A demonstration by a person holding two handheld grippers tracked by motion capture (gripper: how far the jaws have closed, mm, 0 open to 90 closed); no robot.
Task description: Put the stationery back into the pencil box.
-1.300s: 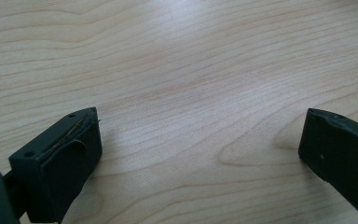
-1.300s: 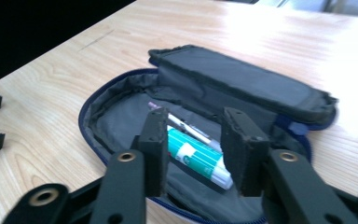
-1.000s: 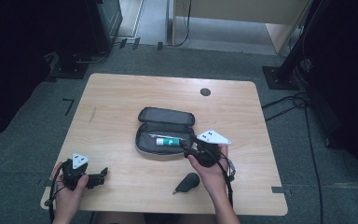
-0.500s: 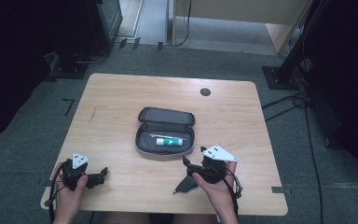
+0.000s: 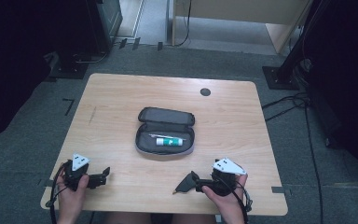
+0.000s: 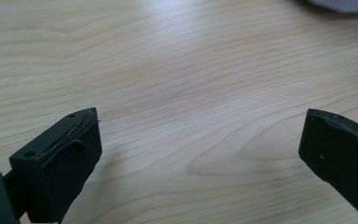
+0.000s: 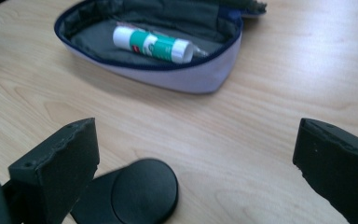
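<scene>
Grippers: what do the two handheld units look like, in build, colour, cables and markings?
Both match. The left gripper and right gripper are black handheld units, each topped by a grey three-cornered plate. A dark cable trails from each toward the table's near edge. In the gripper views the jaws are thick matte-black blocks with chipped, worn edges and small holes. No lettering is legible. No sleeves are visible on the forearms.

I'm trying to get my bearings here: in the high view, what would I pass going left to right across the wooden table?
Left gripper → open dark zip pencil case holding a green-and-white glue stick → black wedge-shaped object lying on the table → right gripper, almost over that object.
</scene>
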